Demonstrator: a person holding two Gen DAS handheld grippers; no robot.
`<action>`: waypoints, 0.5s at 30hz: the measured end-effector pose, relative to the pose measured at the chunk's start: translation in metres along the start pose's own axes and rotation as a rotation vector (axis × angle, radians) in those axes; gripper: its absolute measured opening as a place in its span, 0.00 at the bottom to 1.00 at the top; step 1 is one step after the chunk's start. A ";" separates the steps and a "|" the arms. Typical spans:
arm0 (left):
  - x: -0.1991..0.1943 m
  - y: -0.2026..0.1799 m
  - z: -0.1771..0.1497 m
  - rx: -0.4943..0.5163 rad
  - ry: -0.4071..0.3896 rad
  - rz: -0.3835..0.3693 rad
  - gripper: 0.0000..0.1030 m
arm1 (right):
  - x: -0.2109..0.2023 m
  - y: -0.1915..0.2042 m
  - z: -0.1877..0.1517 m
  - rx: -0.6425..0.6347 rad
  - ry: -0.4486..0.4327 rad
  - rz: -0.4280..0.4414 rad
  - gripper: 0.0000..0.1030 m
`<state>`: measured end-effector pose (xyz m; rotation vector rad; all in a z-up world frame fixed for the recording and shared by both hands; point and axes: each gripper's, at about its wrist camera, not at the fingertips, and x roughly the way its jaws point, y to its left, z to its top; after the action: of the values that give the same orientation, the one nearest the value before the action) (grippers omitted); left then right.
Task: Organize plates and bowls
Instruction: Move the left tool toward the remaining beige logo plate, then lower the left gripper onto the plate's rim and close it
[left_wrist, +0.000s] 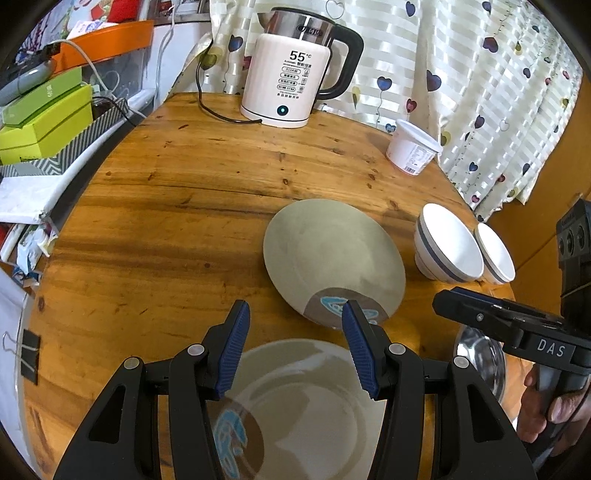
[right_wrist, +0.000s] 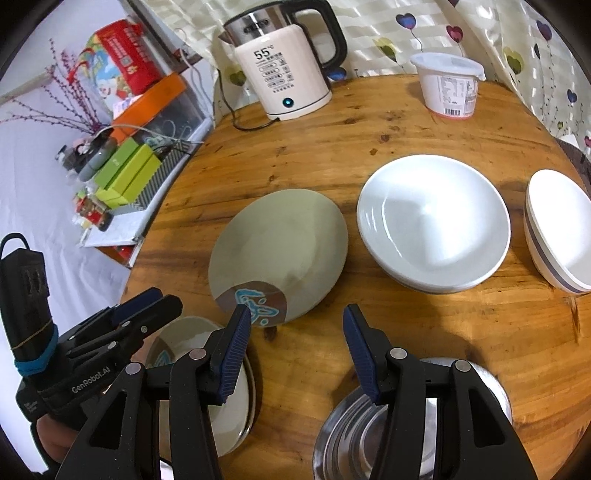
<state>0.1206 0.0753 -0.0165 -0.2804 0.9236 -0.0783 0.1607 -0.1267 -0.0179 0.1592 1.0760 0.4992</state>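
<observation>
In the left wrist view we see the left tool (left_wrist: 295, 314) at the lower centre, its blue-padded fingers (left_wrist: 232, 347) spread with nothing between them, hanging over a beige plate (left_wrist: 295, 406) at the bottom of the frame. A second beige plate (left_wrist: 332, 258) lies just beyond on the round wooden desk (left_wrist: 166, 221), its brown patch with a blue drawing turned toward the tool. To the right stand two white bowls with dark bands (left_wrist: 447, 243), side by side and touching. At the right edge the right tool (left_wrist: 517, 325) comes in, marked "DAS", held by a hand (left_wrist: 550, 402); part of a steel bowl (left_wrist: 480, 354) shows beneath it. At the top centre stands a kettle (left_wrist: 291, 70) reading "55°C", and a white tub (left_wrist: 413, 147) to its right.

In the right wrist view, the right tool (right_wrist: 293, 315) is likewise spread and empty, above bare desk (right_wrist: 406, 122), with the steel bowl (right_wrist: 354, 428) under its right finger. Only this view shows a stack of white plates (right_wrist: 436, 221) at centre right, between the patterned beige plate (right_wrist: 277, 251) and one banded bowl (right_wrist: 557, 229). The left tool (right_wrist: 155, 295) enters at lower left, its strap reading "GenRobot.AI", over the nearer beige plate (right_wrist: 229, 424). The kettle (right_wrist: 284, 70) repeats "55°C"; the tub (right_wrist: 447, 85) shows a barcode label.
</observation>
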 end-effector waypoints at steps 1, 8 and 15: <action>0.002 0.001 0.002 -0.001 0.003 0.001 0.51 | 0.001 0.000 0.001 0.002 0.002 -0.002 0.51; 0.015 0.005 0.014 0.001 0.015 -0.002 0.51 | 0.010 -0.004 0.010 0.028 0.017 -0.018 0.51; 0.029 0.010 0.023 -0.007 0.042 -0.013 0.52 | 0.020 -0.009 0.015 0.044 0.041 -0.040 0.51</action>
<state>0.1560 0.0841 -0.0290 -0.2921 0.9640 -0.0933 0.1839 -0.1233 -0.0300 0.1666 1.1287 0.4446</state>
